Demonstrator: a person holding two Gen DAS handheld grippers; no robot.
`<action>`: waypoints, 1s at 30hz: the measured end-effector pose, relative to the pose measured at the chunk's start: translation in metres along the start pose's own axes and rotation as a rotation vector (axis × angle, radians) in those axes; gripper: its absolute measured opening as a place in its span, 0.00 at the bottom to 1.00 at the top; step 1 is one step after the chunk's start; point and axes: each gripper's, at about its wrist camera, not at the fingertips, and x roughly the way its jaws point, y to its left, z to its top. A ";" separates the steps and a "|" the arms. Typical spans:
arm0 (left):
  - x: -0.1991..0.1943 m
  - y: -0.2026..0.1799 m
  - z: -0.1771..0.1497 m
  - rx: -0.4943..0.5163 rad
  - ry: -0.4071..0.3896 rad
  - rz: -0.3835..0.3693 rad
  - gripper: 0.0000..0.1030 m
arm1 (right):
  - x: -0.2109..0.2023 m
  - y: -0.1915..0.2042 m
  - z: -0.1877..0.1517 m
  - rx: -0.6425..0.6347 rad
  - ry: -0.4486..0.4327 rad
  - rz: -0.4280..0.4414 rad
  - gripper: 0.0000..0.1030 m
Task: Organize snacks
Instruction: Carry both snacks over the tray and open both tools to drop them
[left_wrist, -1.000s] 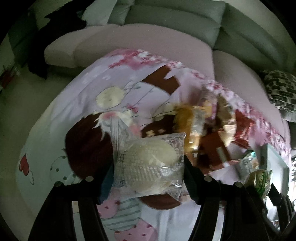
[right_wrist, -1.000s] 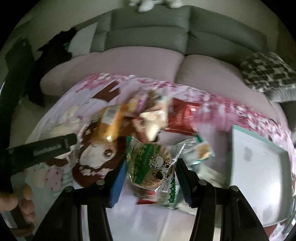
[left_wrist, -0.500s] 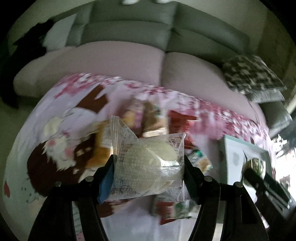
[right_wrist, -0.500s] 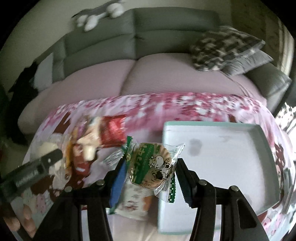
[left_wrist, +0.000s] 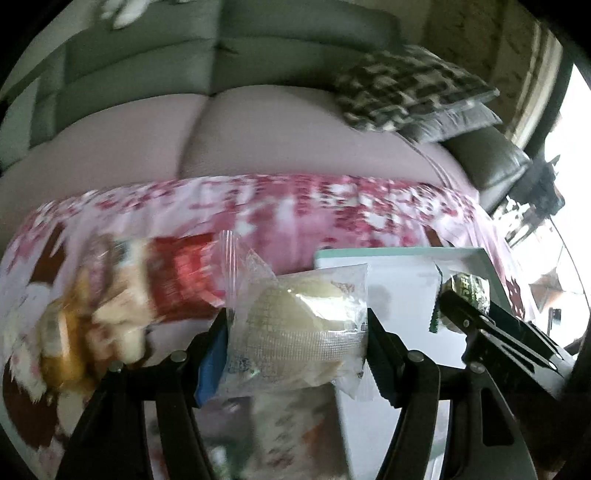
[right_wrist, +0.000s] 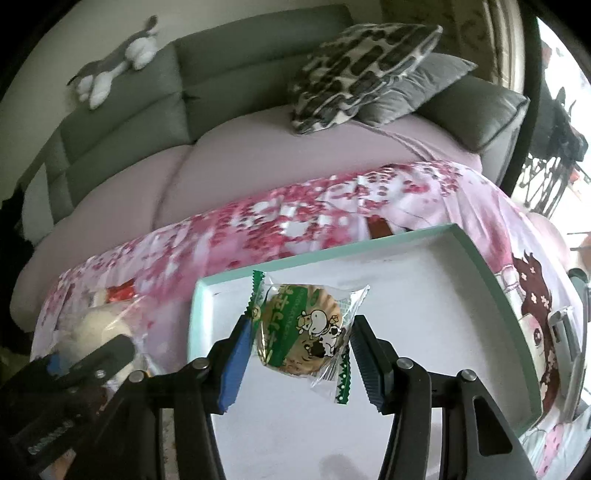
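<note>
The right hand-held gripper (right_wrist: 301, 347), grasping the cow-print snack (right_wrist: 301, 330), hangs directly over the tray (right_wrist: 476, 254); the left hand-held gripper (left_wrist: 297, 336), clamping the pale bun packet (left_wrist: 295, 325), is beside its left edge.

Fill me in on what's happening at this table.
A person is sorting snacks with two handheld grippers. The left gripper is shut on a pale round pastry in a clear wrapper; the right gripper is shut on a green-wrapped cow-print cookie, held over the mint-rimmed tray. Other snacks remain piled on the floral cloth.
</note>
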 end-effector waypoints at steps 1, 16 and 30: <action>0.007 -0.006 0.002 0.013 0.007 -0.004 0.67 | 0.001 -0.003 0.001 0.000 -0.006 -0.012 0.55; 0.074 -0.050 0.019 0.061 0.085 -0.043 0.69 | 0.031 -0.048 -0.004 0.097 0.039 -0.076 0.57; 0.028 -0.024 0.012 0.032 0.015 0.029 0.84 | 0.029 -0.038 -0.004 0.068 0.065 -0.061 0.70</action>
